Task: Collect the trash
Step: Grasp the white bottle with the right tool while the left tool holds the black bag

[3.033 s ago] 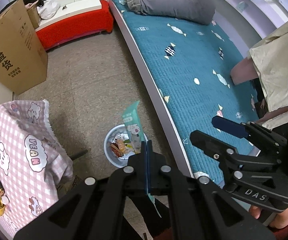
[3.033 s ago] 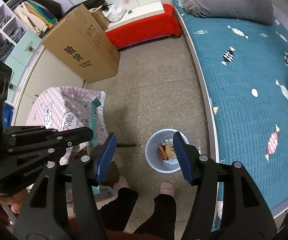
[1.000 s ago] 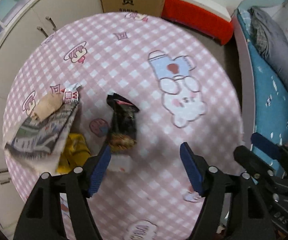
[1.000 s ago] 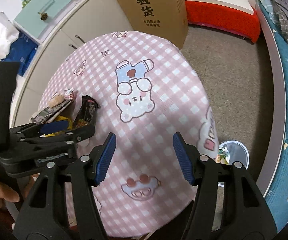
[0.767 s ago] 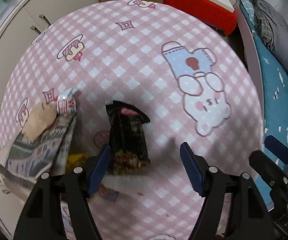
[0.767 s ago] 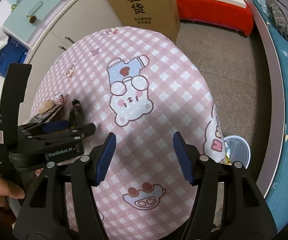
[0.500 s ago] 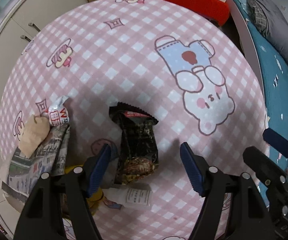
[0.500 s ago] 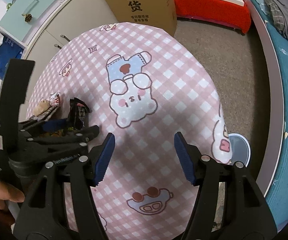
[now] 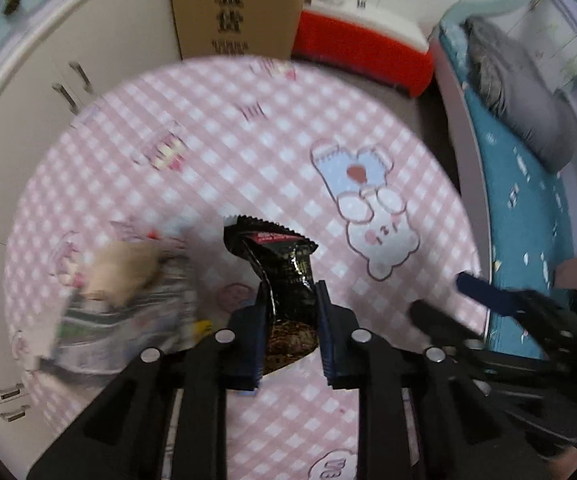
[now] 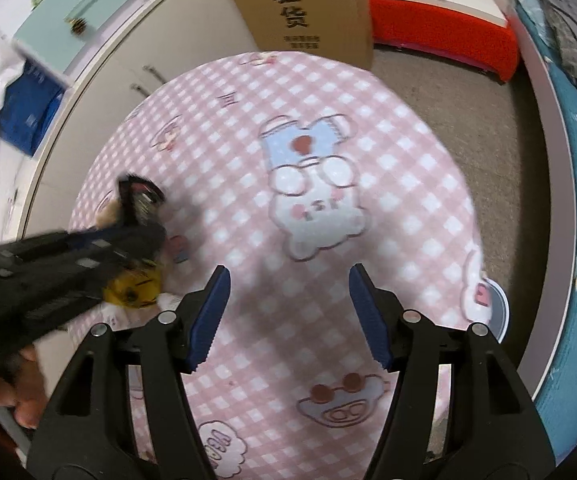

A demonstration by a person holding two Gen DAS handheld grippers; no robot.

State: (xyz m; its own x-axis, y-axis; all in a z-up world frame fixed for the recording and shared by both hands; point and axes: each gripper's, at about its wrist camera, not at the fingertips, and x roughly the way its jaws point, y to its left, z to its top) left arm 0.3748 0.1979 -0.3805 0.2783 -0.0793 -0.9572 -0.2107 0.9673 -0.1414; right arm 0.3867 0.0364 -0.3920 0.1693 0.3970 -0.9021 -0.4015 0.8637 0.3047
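A black snack wrapper [image 9: 284, 276] stands between the blue pads of my left gripper [image 9: 290, 320], which is shut on its lower half over the pink checked table [image 9: 248, 152]. The wrapper also shows in the right wrist view [image 10: 140, 200], held by the blurred left gripper [image 10: 128, 240]. My right gripper [image 10: 288, 312] is open and empty above the table's middle. More trash lies on the table's left: a folded newspaper [image 9: 128, 320], a tan crumpled piece [image 9: 124, 272] and a yellow wrapper [image 10: 134, 290].
A white trash bin [image 10: 496, 308] peeks out past the table's right edge on the floor. A cardboard box [image 10: 308, 4], a red bench [image 10: 440, 40], white cabinets [image 9: 48, 80] and a teal bed [image 9: 528, 220] surround the table.
My left gripper has come down and closed on the black wrapper, which now stands up between the pads. The right gripper has stayed open over the table.
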